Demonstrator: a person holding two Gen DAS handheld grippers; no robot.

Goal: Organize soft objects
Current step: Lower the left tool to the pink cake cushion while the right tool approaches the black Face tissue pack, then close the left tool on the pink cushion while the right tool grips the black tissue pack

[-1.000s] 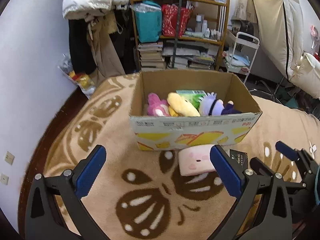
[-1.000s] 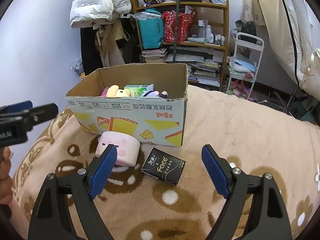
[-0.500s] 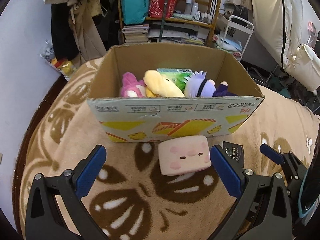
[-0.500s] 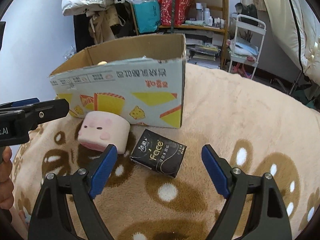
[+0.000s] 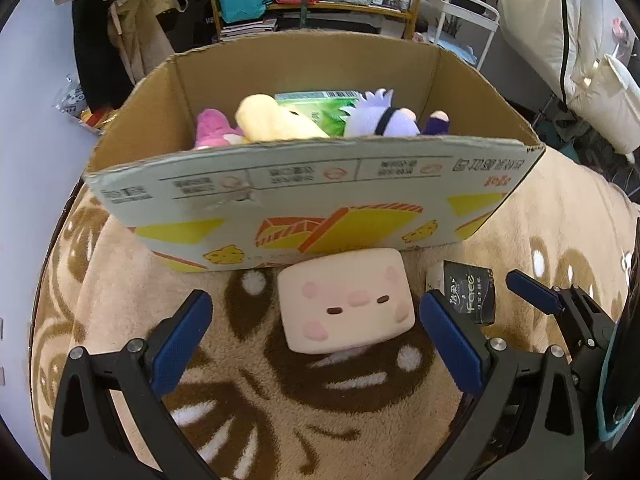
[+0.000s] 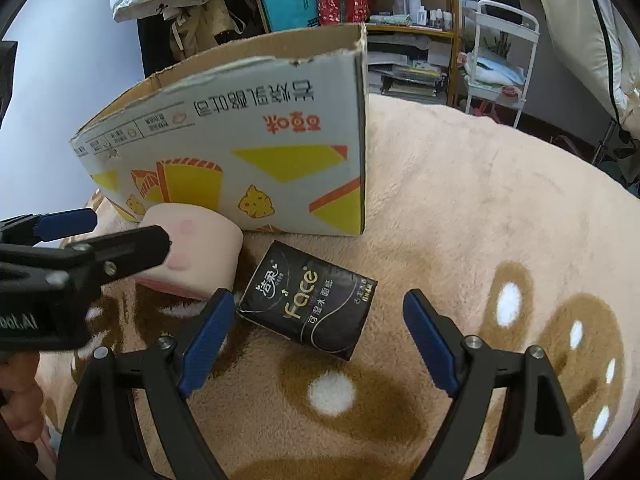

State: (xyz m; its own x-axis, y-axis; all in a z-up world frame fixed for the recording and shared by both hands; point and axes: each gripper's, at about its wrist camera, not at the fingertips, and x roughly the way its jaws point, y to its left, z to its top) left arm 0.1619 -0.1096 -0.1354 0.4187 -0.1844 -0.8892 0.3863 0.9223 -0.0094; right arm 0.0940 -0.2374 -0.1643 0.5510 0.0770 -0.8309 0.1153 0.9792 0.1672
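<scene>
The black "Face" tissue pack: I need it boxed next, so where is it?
The black "Face" tissue pack lies on the rug before the cardboard box, right of the pink square plush, ahead of the open right gripper.

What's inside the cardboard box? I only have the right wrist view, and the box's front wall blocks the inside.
Observer: The left wrist view shows a pink plush, a yellow plush, a green packet and a purple-haired plush in the cardboard box.
Operator: Is the left claw lined up on the pink cube plush?
Observer: Roughly. The left claw is open, and the pink cube plush lies between its fingertips, nearer the right-hand one, face up on the blanket.
</scene>
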